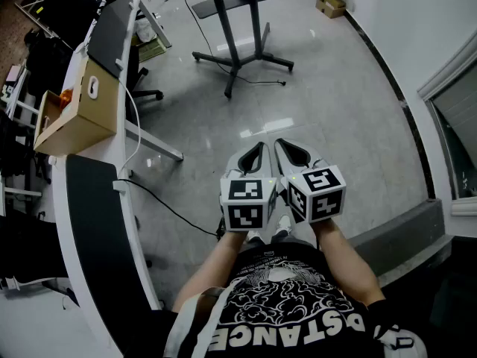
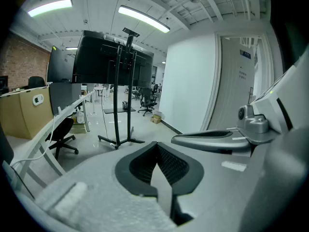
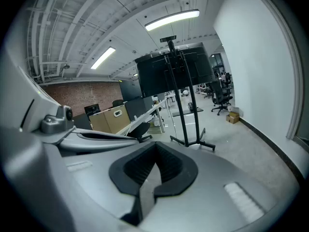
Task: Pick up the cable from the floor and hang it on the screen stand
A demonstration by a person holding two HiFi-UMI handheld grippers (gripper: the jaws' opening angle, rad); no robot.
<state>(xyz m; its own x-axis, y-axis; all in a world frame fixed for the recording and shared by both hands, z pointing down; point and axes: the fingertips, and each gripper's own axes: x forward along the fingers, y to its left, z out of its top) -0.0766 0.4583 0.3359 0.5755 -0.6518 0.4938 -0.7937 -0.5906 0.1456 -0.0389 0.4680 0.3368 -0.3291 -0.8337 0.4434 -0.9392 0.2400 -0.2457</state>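
The left tongs [image 2: 157, 170] and right tongs [image 3: 153, 170] are held side by side just ahead of the person's chest and tipped slightly down. Each is pressed fully together with nothing in it, which reads as a carrying pose on the way to the work, not a reach. What looks to be the cable [image 1: 262, 81], a thin dark line, lies on the floor [image 1: 335, 118] just beside the foot of the screen stand [image 1: 240, 57], well apart from both tongs. The pickup therefore seems not yet begun, and the tongs would have to part before pinching something so thin and flat.
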